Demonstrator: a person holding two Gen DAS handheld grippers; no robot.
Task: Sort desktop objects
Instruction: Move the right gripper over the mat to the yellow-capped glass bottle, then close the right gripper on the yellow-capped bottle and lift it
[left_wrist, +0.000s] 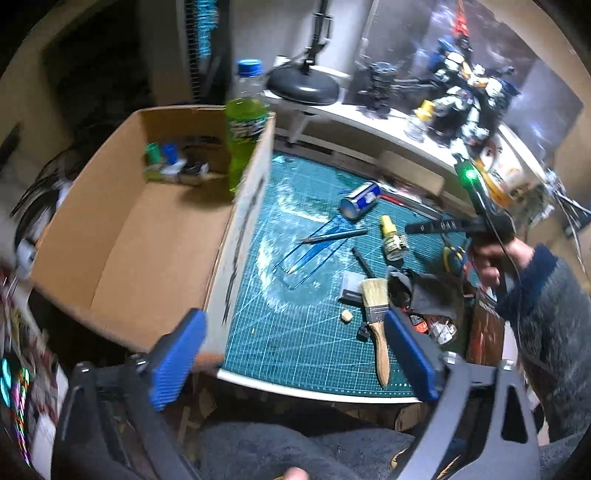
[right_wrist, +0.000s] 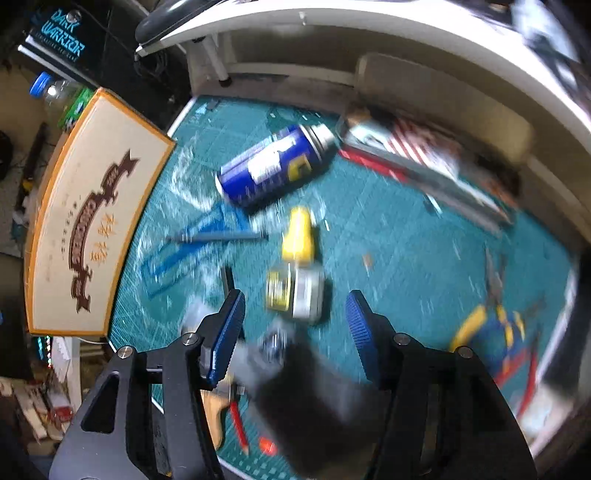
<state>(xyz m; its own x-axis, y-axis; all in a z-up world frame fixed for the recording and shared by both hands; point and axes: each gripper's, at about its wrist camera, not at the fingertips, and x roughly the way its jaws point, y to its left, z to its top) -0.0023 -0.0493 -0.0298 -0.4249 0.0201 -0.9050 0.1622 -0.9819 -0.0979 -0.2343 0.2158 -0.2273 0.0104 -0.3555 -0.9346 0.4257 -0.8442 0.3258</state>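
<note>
spray can (right_wrist: 273, 166): 1 | glue bottle (right_wrist: 295, 273): 1 | paintbrush (left_wrist: 376, 317): 1

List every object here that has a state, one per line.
Left gripper: open, empty.
Right gripper: open, empty.
Cardboard box: open-topped, a few items inside.
Green soda bottle: upright, capped.
Blue spray can: lying on its side.
Yellow-capped bottle: lying down, capped.
Paintbrush: lying flat.

I see open cutting mat (left_wrist: 295, 325) left of the paintbrush (left_wrist: 376, 314); the cardboard box wall (left_wrist: 240, 236) blocks further left, seemingly.
</note>
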